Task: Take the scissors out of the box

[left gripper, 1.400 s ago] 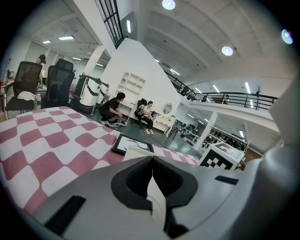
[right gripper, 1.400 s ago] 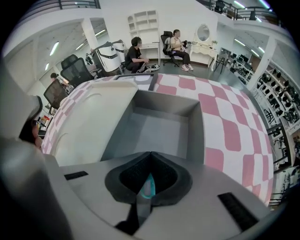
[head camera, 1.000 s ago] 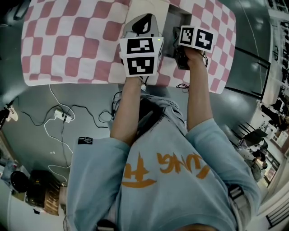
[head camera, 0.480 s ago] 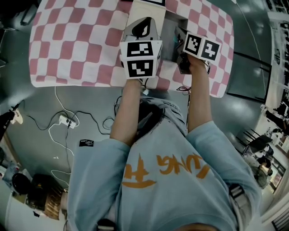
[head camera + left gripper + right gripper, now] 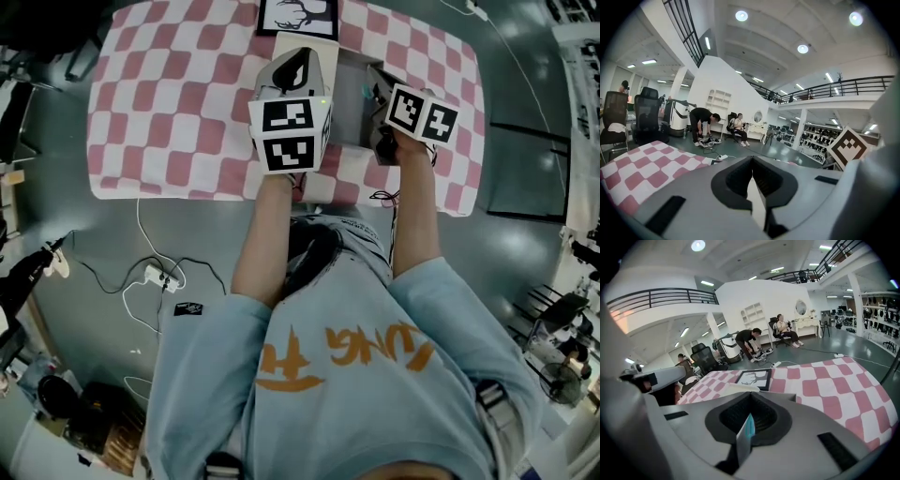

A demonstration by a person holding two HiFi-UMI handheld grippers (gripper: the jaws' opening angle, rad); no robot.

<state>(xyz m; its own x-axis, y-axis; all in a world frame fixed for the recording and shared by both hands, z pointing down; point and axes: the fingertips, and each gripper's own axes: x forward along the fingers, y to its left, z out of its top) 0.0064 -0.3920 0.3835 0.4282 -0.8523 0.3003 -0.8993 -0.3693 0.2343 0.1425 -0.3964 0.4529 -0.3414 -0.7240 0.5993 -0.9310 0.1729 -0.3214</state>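
Note:
An open box (image 5: 354, 112) with a grey inside and a white lid stands on the pink-checked tablecloth (image 5: 187, 112). Both grippers hover over it, their marker cubes (image 5: 291, 131) (image 5: 424, 111) covering the jaws in the head view. My right gripper (image 5: 750, 414) is shut on a thin pale sheet (image 5: 743, 440) with a teal patch. The jaws of my left gripper (image 5: 751, 161) meet at the tips, and a thin white strip (image 5: 759, 206) shows between them. I cannot make out scissors in any view.
A framed deer picture (image 5: 298, 17) (image 5: 752, 378) lies just beyond the box. Cables and a power strip (image 5: 159, 277) trail on the floor below the table's near edge. People and office chairs stand far off in the hall.
Both grippers have lifted a little above the box, jaws still closed. The head view has shifted, bringing the framed picture and more of the tablecloth into view.

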